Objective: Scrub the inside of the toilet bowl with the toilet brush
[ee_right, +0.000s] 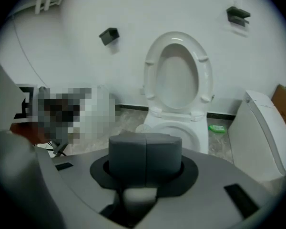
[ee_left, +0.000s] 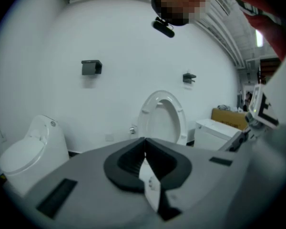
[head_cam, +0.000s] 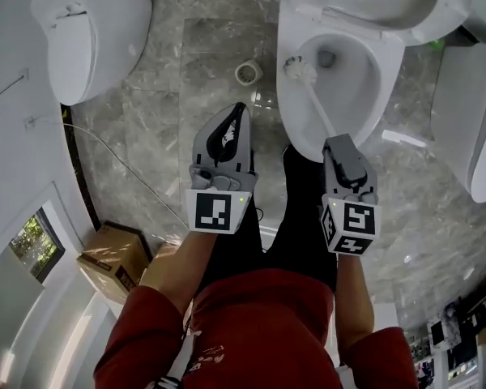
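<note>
- 3 toilets: upper-left toilet [head_cam: 89,39], ctr toilet [head_cam: 389,75], right-edge toilet [head_cam: 470,128]
- 1 toilet brush [head_cam: 314,96], upper ctr
- 2 grippers: left gripper [head_cam: 238,113], right gripper [head_cam: 338,143]
- 1 cardboard box [head_cam: 109,254], lower left
- 1 tape roll [head_cam: 247,73], top ctr
- 2 blk wall brackets [ee_left: 90,67]

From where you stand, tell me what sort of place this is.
Probably a toilet showroom: an open toilet stands between a left toilet and a right toilet on marble floor, cardboard box nearby.

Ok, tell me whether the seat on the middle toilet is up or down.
Up. In the right gripper view the seat stands upright against the wall, above the uncovered bowl.
</note>
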`<action>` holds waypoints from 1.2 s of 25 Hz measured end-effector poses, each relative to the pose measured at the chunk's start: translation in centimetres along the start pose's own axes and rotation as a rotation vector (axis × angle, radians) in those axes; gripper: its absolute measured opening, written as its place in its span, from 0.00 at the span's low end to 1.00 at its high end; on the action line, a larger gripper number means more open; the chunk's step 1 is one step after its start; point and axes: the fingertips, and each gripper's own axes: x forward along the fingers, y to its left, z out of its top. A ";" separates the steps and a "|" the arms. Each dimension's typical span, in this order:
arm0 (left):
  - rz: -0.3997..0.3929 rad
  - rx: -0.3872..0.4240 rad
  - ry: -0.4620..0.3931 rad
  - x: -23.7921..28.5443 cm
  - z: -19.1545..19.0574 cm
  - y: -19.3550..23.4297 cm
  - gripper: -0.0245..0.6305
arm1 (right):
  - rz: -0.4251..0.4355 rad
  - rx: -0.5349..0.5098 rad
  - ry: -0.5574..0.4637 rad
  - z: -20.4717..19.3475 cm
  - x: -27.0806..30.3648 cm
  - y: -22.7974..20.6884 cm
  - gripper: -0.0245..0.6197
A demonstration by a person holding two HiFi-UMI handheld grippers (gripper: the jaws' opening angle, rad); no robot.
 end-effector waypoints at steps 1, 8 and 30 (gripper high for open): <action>0.017 -0.001 -0.005 -0.7 -0.4 1.6 0.04 | 0.025 -0.028 -0.001 0.5 0.9 2.2 0.26; 0.098 0.024 -0.044 -5.0 -5.9 12.1 0.04 | 0.009 -0.267 0.174 -3.9 15.8 13.5 0.26; 0.041 -0.085 0.022 -5.9 -19.2 23.9 0.04 | -0.121 -0.433 0.501 -11.6 41.6 18.3 0.26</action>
